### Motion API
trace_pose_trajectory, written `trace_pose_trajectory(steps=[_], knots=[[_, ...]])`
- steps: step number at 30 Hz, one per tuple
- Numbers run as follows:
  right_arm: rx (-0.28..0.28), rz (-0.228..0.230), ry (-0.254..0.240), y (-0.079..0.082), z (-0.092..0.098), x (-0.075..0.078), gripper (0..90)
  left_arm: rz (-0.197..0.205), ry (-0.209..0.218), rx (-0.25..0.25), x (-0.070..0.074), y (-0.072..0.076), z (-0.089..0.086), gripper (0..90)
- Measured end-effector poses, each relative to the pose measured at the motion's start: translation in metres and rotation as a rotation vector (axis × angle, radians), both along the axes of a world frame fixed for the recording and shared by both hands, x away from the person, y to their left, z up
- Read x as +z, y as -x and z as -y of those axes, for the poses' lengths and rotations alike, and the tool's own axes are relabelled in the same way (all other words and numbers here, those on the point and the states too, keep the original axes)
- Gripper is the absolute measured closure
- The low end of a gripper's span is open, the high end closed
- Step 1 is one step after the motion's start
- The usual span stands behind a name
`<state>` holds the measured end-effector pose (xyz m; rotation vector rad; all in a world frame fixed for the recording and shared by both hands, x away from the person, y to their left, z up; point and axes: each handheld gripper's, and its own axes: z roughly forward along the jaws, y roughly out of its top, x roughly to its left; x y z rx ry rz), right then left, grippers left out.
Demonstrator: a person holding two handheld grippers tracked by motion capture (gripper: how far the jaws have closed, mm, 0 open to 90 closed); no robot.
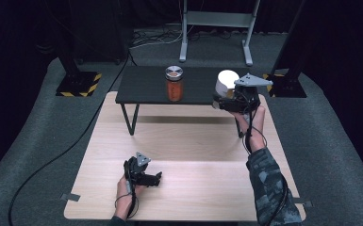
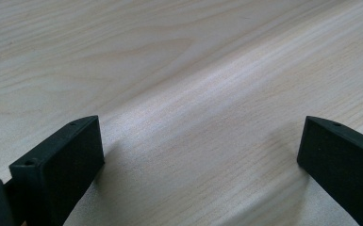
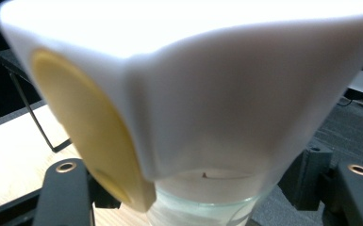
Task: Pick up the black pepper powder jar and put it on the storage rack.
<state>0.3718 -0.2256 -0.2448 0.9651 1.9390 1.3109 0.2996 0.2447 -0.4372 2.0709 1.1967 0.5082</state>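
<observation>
- Right tool (image 1: 222, 102) is clamped on a white container (image 1: 226, 82), holding it at the right end of the low black shelf (image 1: 141, 87), above that shelf's edge.
- From the right gripper view, the white container (image 3: 207, 94) sits close up between the jaws, with a yellow oval patch on its side and a clear glassy base below.
- Left tool (image 1: 156, 178) rests low on the wooden bench (image 1: 193, 150) near its front edge, jaws wide apart with bare wood between them.
- An orange-filled jar (image 1: 174, 84) with a metal lid stands upright mid-shelf, well apart from the container.
</observation>
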Motion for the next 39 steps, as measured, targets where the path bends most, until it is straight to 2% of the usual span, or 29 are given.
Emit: trace_pose_trajectory(steps=[6,18,39], knots=[[0.003,0.0,0.006,-0.006,-0.003,0.004,29.6,0.0,-0.003,-0.002,0.0,0.0,0.0,0.5],[0.0,-0.027,0.011,-0.021,-0.011,0.009,29.6,0.0,-0.002,-0.002,0.0,0.0,0.0,0.5],[-0.004,-0.067,0.016,-0.036,-0.018,0.017,29.5,-0.001,-0.004,-0.005,0.0,0.0,0.0,0.6]])
